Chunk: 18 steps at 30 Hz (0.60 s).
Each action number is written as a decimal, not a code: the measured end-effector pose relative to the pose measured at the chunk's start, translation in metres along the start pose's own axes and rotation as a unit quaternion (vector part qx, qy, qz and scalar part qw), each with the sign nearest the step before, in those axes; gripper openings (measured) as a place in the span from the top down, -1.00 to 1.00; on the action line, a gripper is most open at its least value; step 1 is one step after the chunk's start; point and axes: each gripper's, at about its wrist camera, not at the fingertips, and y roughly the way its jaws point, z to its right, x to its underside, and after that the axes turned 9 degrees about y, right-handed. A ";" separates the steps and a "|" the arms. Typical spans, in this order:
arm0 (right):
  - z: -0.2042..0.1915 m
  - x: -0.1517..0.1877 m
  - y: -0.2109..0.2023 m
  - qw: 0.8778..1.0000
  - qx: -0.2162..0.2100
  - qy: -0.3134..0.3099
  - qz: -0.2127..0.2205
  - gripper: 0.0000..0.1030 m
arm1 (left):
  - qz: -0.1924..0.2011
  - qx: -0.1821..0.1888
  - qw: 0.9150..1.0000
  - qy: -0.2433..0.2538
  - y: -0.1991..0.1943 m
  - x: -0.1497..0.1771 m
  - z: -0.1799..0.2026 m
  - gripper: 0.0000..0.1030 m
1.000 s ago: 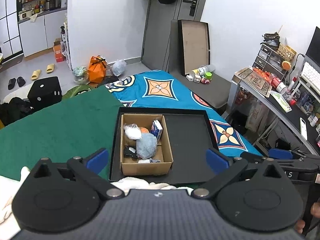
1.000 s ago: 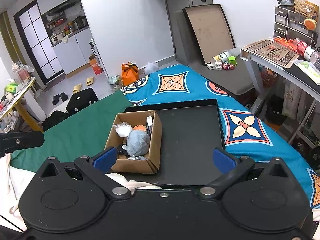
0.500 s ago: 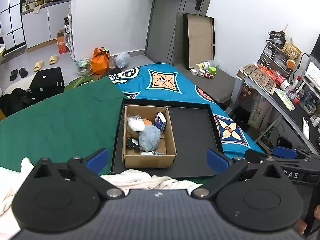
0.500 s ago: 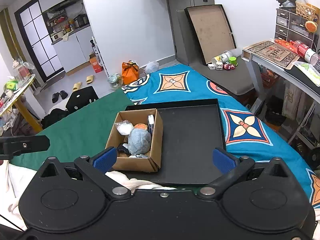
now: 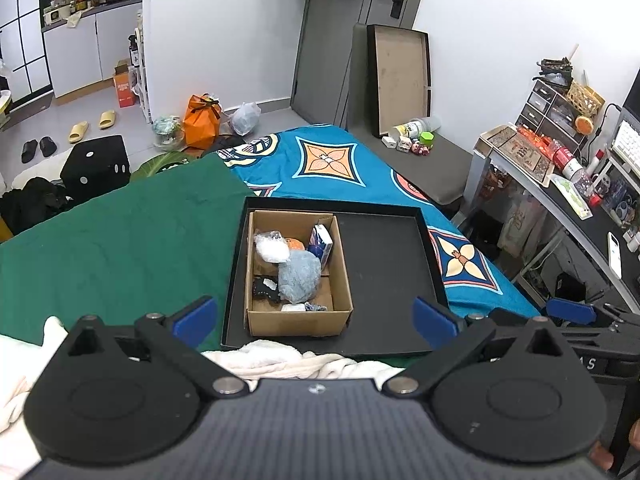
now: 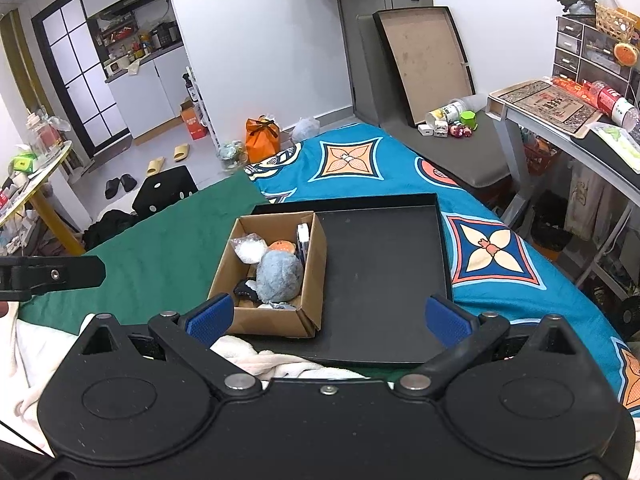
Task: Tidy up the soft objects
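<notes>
Both grippers hang above the near edge of the bed, well short of the work. Left gripper (image 5: 314,316): jaws spread wide, nothing btwn them. Right gripper (image 6: 326,316): same, wide apart and empty.

The soft stuff sits in a cardboard box (image 5: 298,318), which stands in the left part of a black tray (image 5: 384,264); rest of tray is bare. Tray lies across a green cloth (image 5: 120,240) and a blue patterned cover (image 5: 332,160).

In the box:
- blue-grey plush (image 5: 299,276), on top, mid-box. Prob. light, squashy, fuzzy so not slippery. Best pinch: across its rounded top, deep enough to bunch the pile; it will deform, not break.
- white item in clear bag (image 5: 272,248), far left corner. Film likely slick & crinkly; take the bulk, not a loose fold.
- orange item (image 5: 295,244), mostly hidden behind the plush.
- small carton (image 5: 320,244), upright against the right wall. Stiffer; can't say it counts as soft.
- black item (image 5: 266,290) and a pale scrap at the near wall, both too buried to ID.

Box walls may get in a wide jaw's way, so come down from above.

Writing: carton print blue/white, unreadable. Pale letters "AS" on the right gripper's arm in left view. Nothing else legible.
</notes>
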 end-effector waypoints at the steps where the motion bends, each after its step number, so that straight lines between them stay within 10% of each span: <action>1: 0.001 0.000 -0.001 1.000 -0.001 0.001 0.000 -1.00 | -0.002 -0.001 1.000 0.001 0.001 0.000 0.001 -1.00; 18: 0.011 0.002 -0.008 1.000 0.003 0.017 0.007 -1.00 | -0.004 -0.004 1.000 0.010 0.003 0.003 0.007 -1.00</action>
